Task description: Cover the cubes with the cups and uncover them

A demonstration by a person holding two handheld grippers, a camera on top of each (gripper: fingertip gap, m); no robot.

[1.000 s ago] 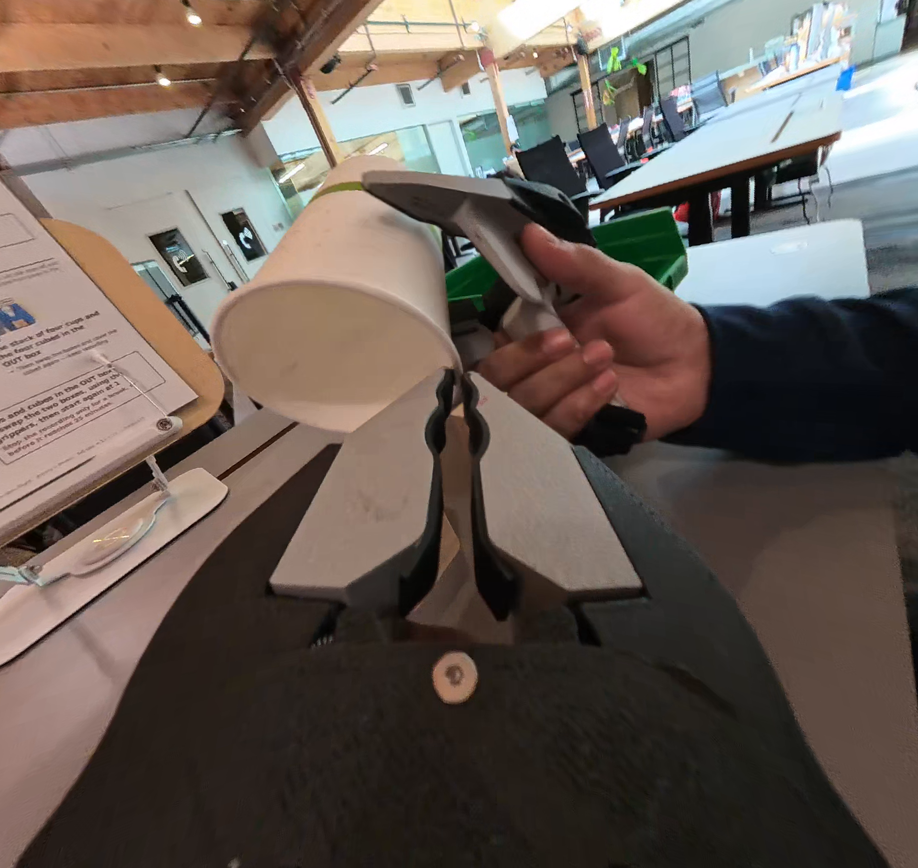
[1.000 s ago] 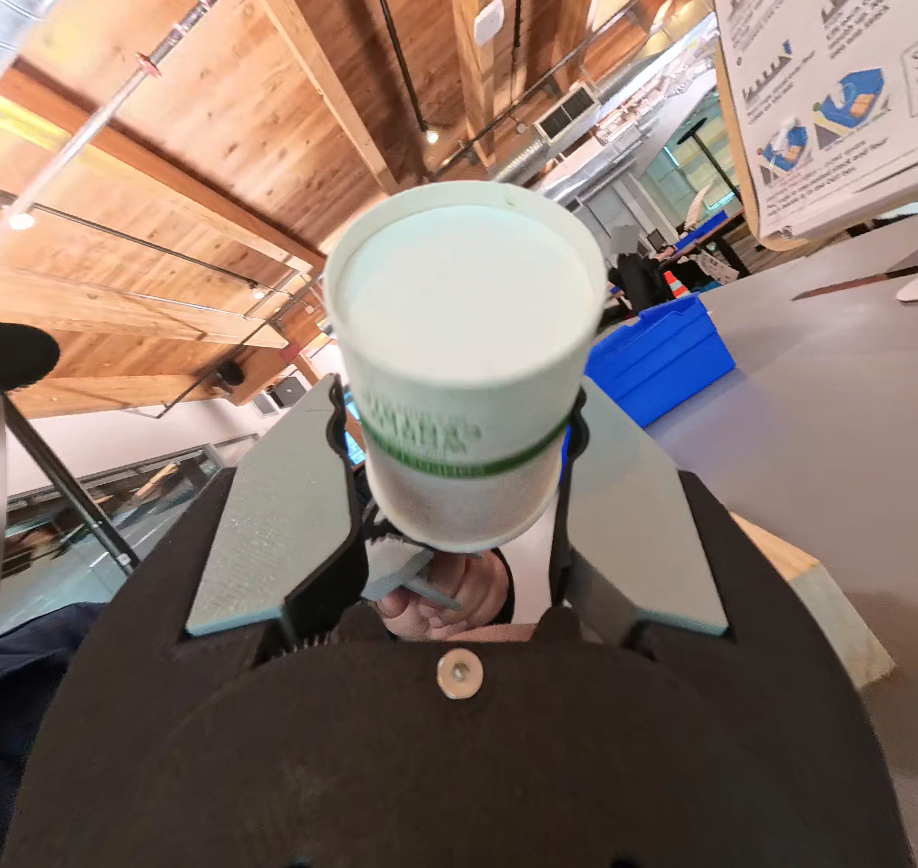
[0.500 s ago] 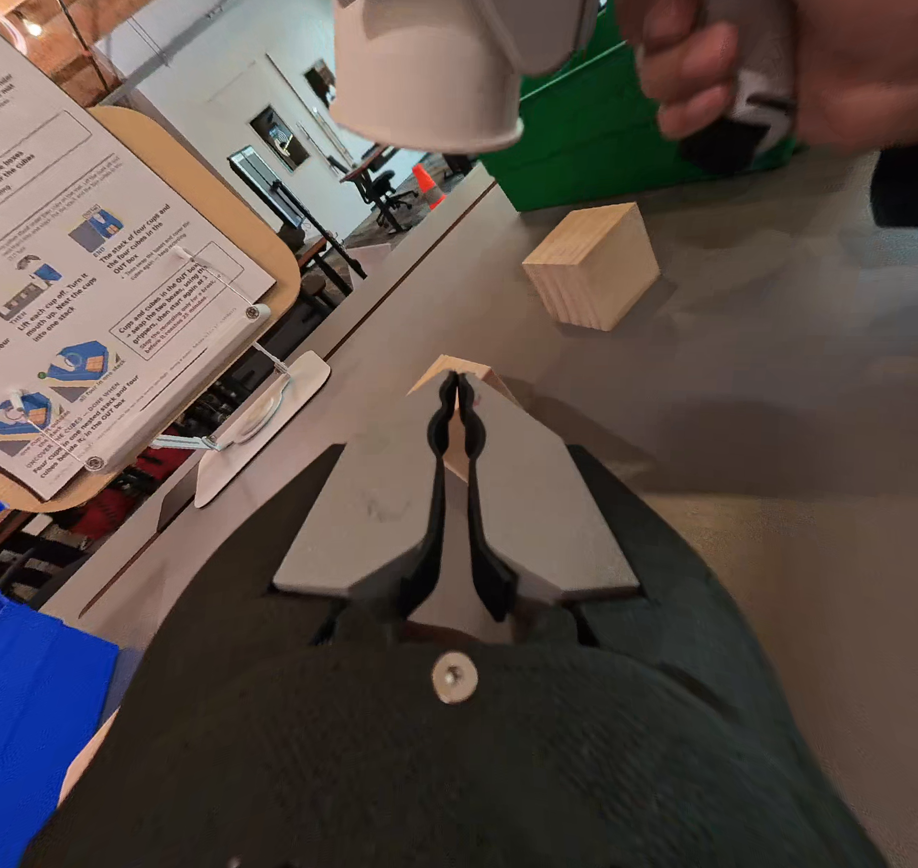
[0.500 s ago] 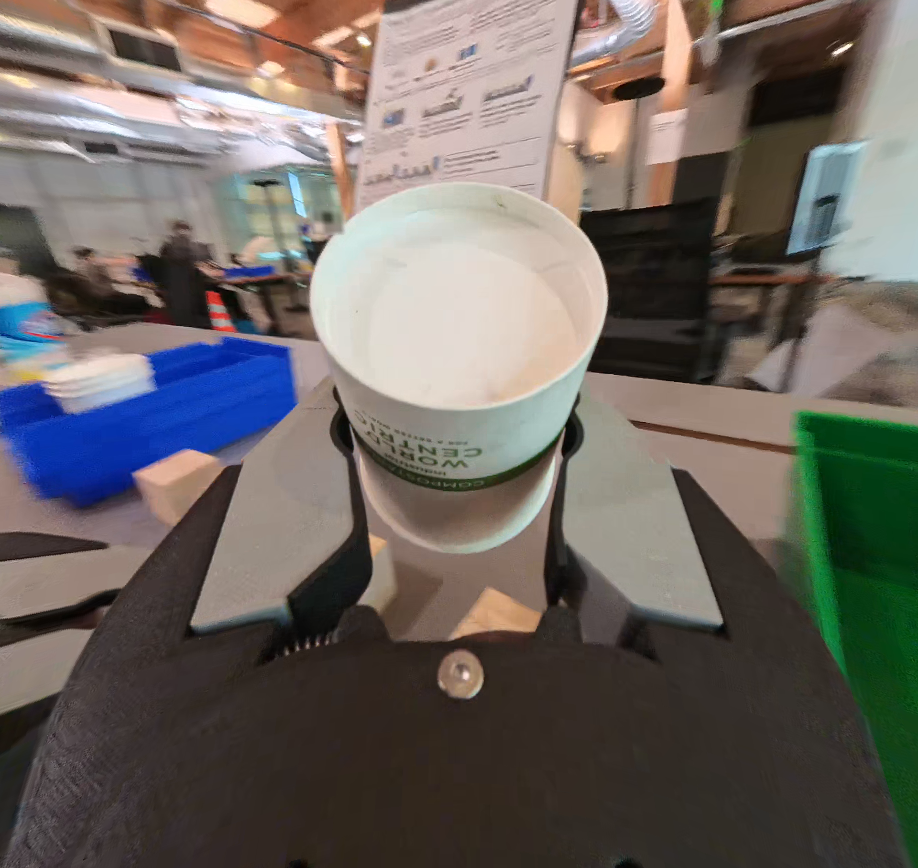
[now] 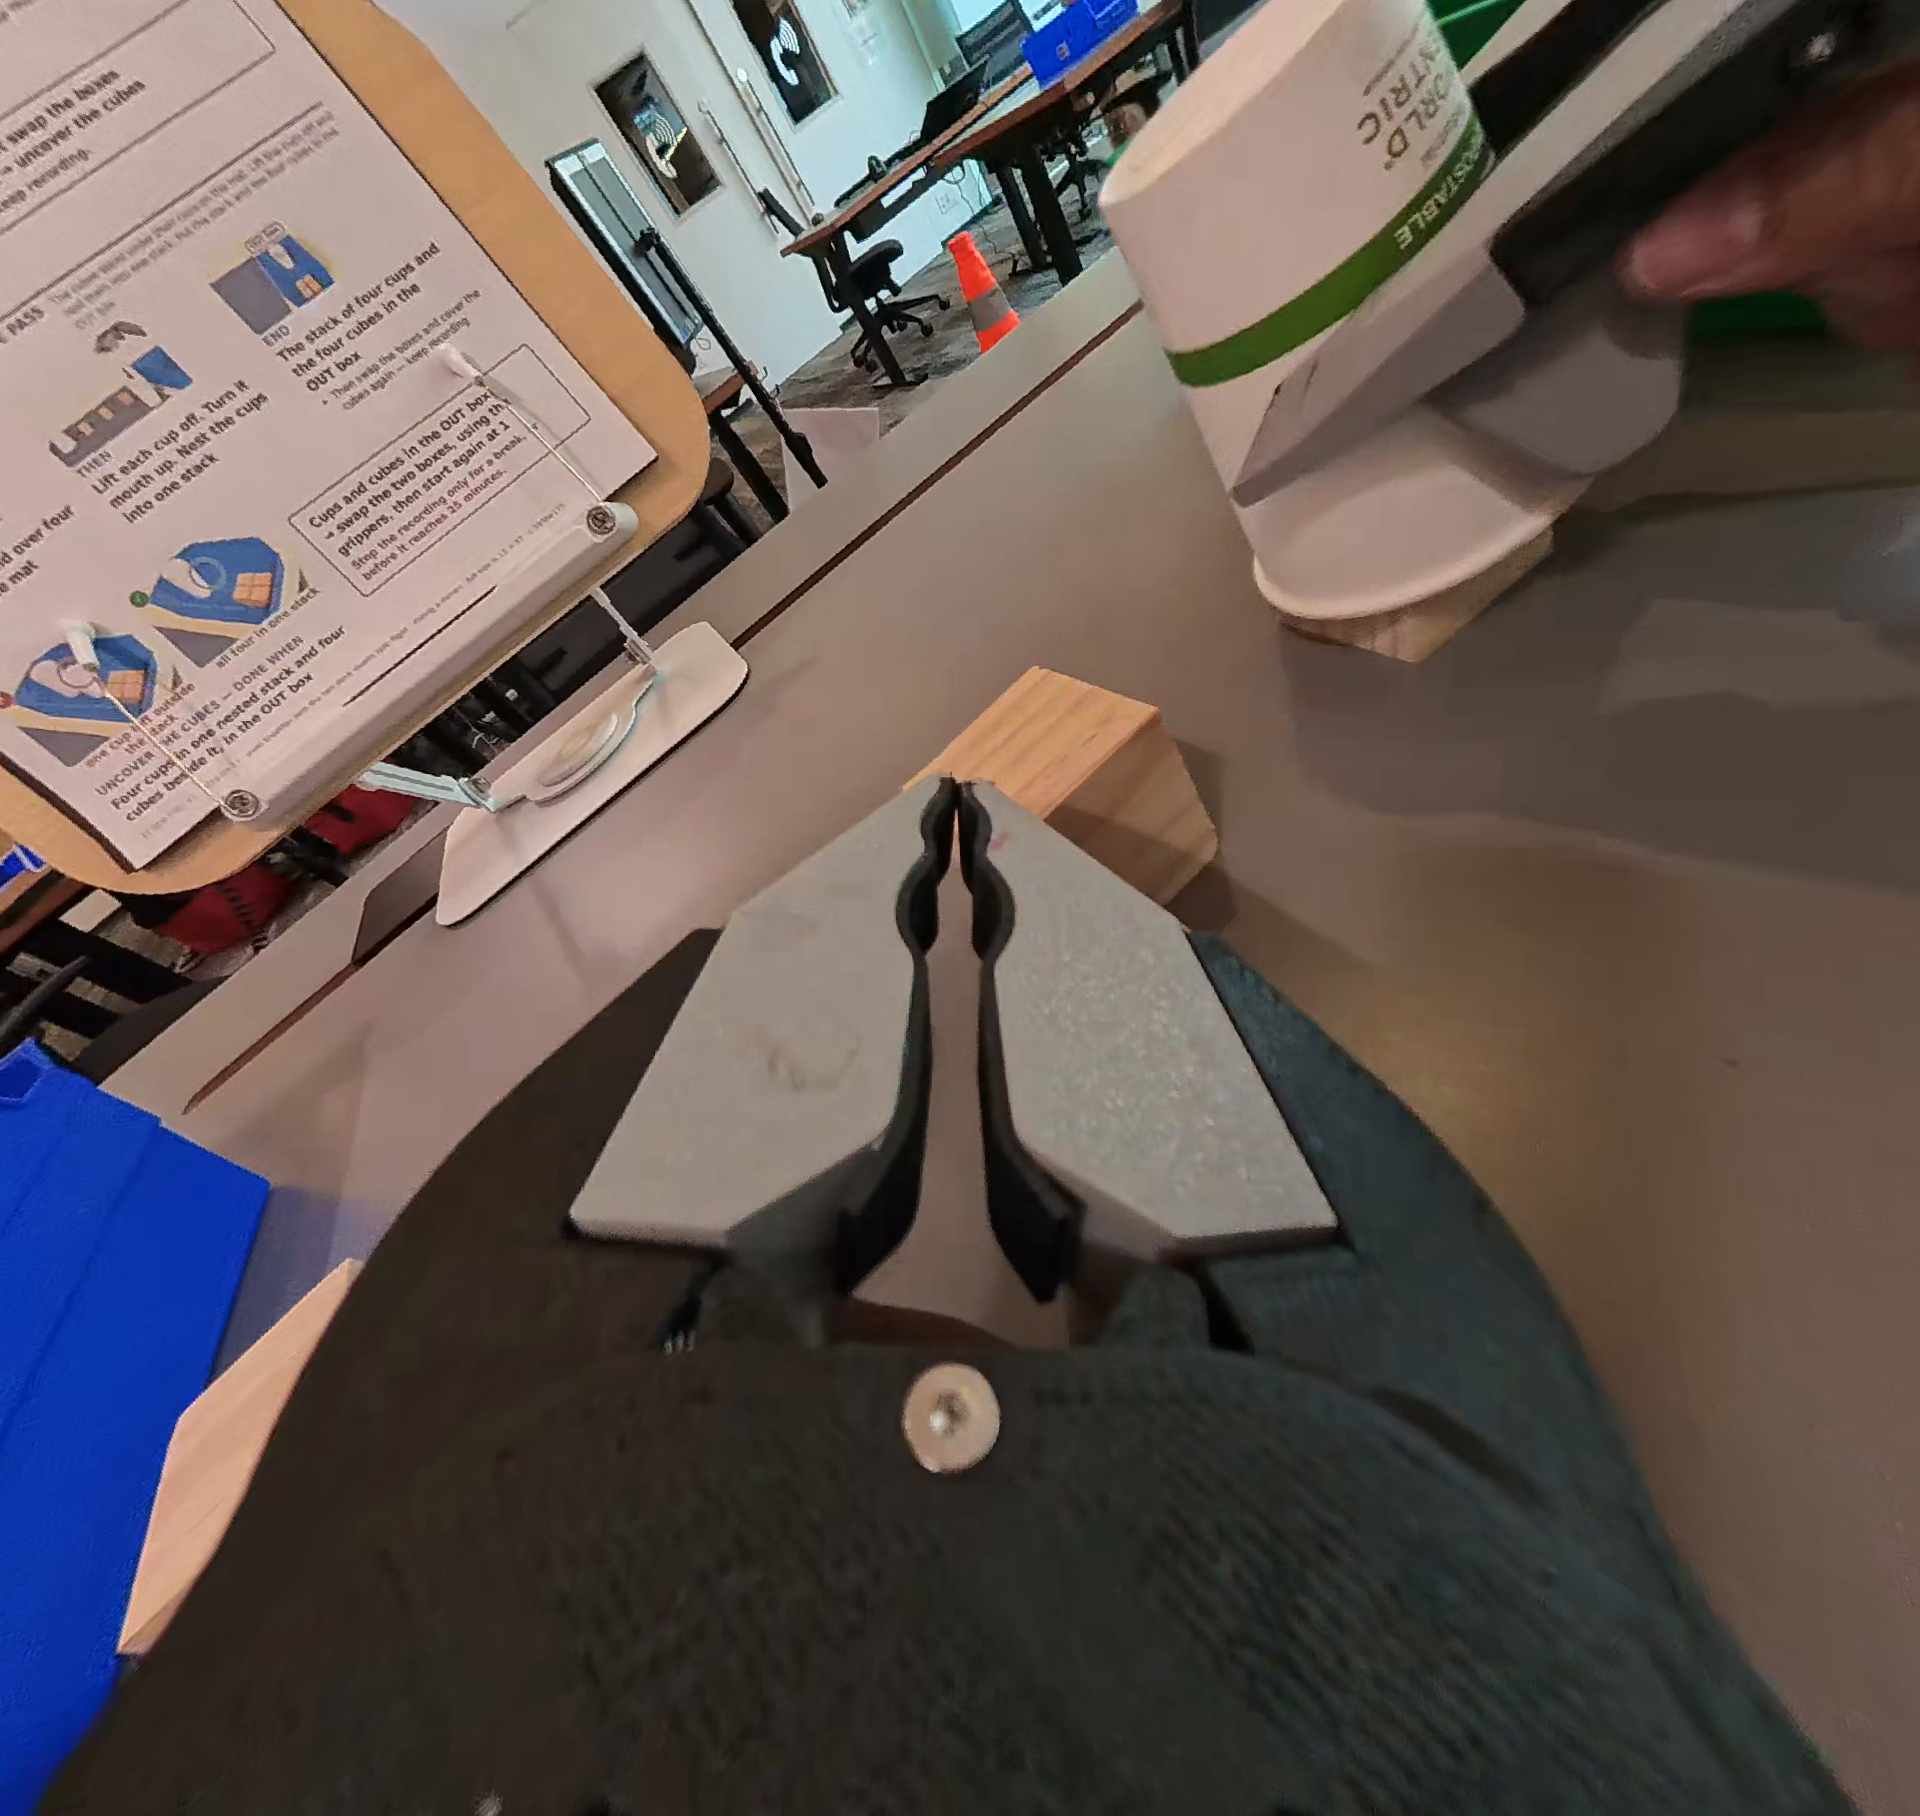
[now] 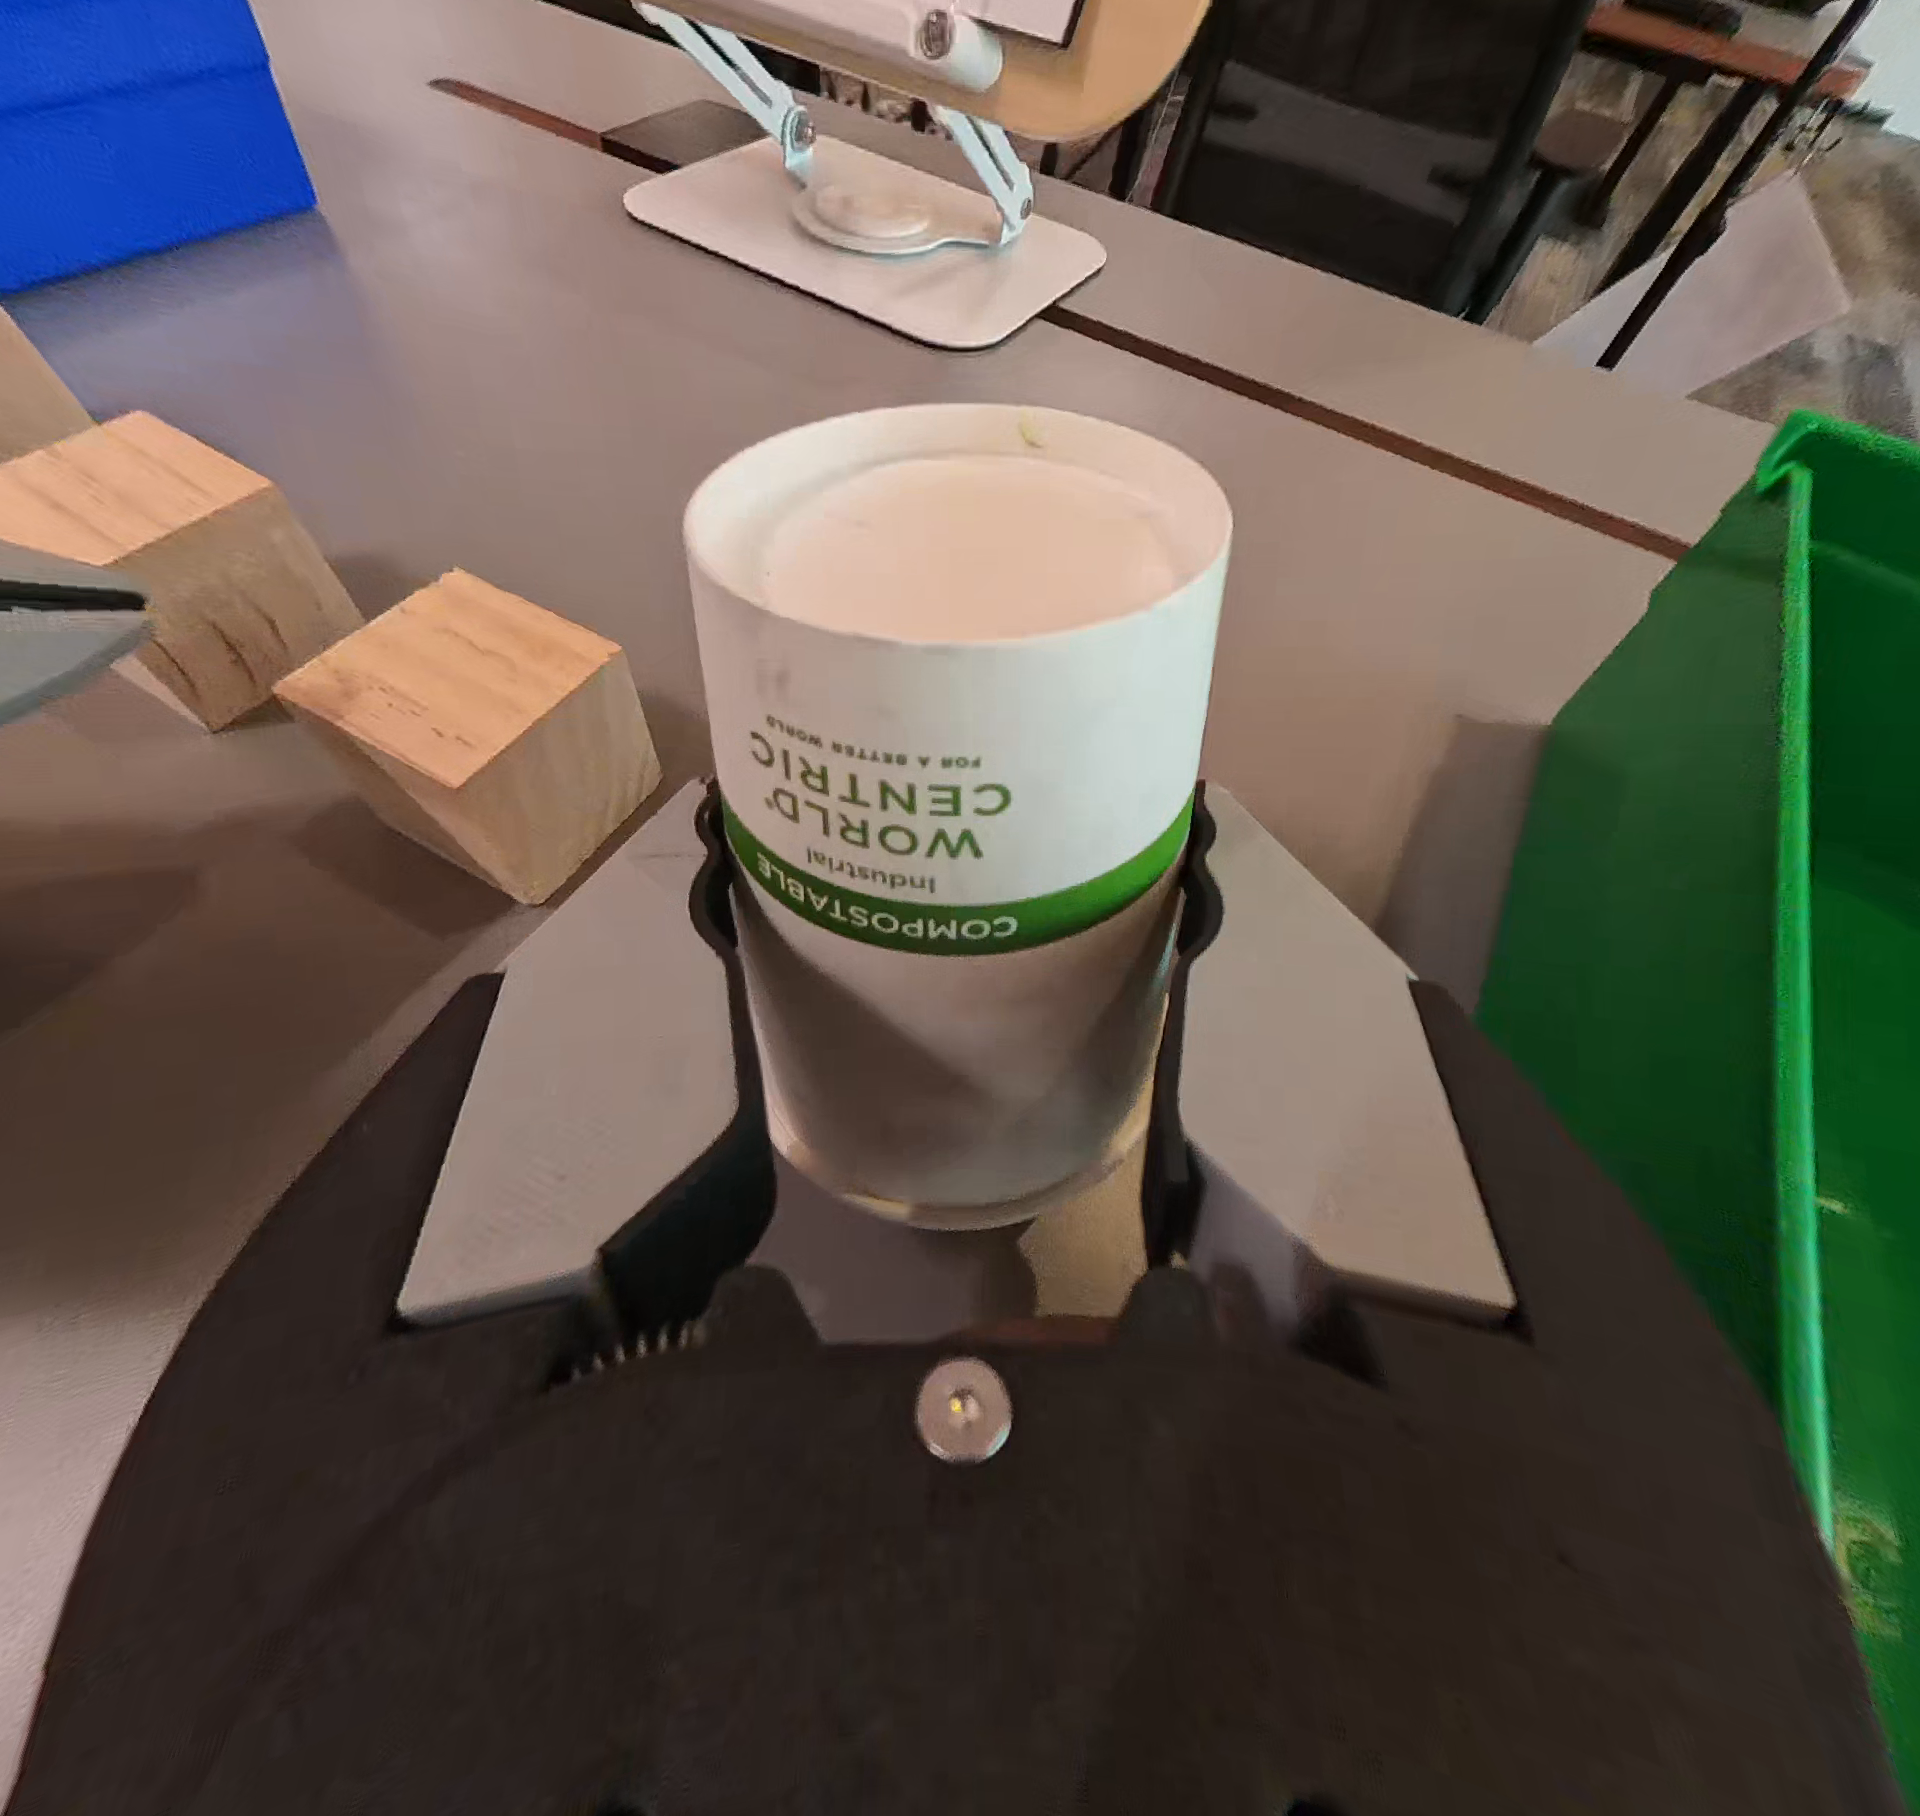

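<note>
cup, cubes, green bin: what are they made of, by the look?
Cup: paper, it seems; matte white wall with a printed green band, rolled rim.
Cubes: bare light wood; grain lines on the faces, no gloss.
Green bin: likely moulded plastic; uniform colour, smooth, slightly shiny wall.

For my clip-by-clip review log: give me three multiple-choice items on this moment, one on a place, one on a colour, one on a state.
1. Where is the bin relative to the cup in the right wrist view?
A) left B) right C) behind
2. What colour is the cup's band?
A) green B) blue C) red
3. How is the cup oriented?
A) upright B) on its side C) upside down

Answers: 1 B, the bin fills the right edge. 2 A, a green stripe rings it. 3 C, its closed base faces up, rim down over a cube, held by the right gripper.
</note>
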